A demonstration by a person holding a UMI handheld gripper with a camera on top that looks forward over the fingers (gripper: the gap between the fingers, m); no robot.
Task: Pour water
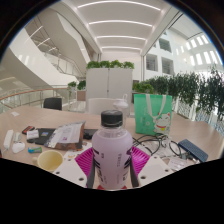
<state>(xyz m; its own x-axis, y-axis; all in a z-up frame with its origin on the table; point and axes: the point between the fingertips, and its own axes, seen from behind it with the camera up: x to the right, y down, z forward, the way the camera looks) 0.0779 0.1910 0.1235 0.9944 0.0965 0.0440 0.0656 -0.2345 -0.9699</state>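
A clear plastic water bottle with a black screw cap and a pale pink label [112, 150] stood upright between the fingers of the hand-held gripper [112, 160], seen from the camera riding on the tool. A magenta pad [85, 159] sat against the bottle's left flank and its twin [139, 159] against the right, both apparently touching the label, so the claw appeared to be pinching the bottle at mid-body.

The bottle rose over a round, light wooden table [170, 132] in a bright, white atrium with curved balconies and strip lights overhead. At about nine o'clock from the bottle, just beside the left finger, lay a small pale yellow round cup or bowl [50, 159]. Beyond it, at ten o'clock, a creased silver-grey foil packet [66, 135] rested among small items too blurred to name. At two o'clock, well behind the bottle, a green paper carrier bag with white print [152, 112] stood upright on the tabletop. At three o'clock a flat dark device [192, 150] lay near the table's edge, with a thin dark cable [165, 147] curling between it and the right finger.

Further back, a white planter wall topped with green shrubs [110, 80] crossed the hall at twelve o'clock, and leafy potted plants [195, 92] lined the right side.
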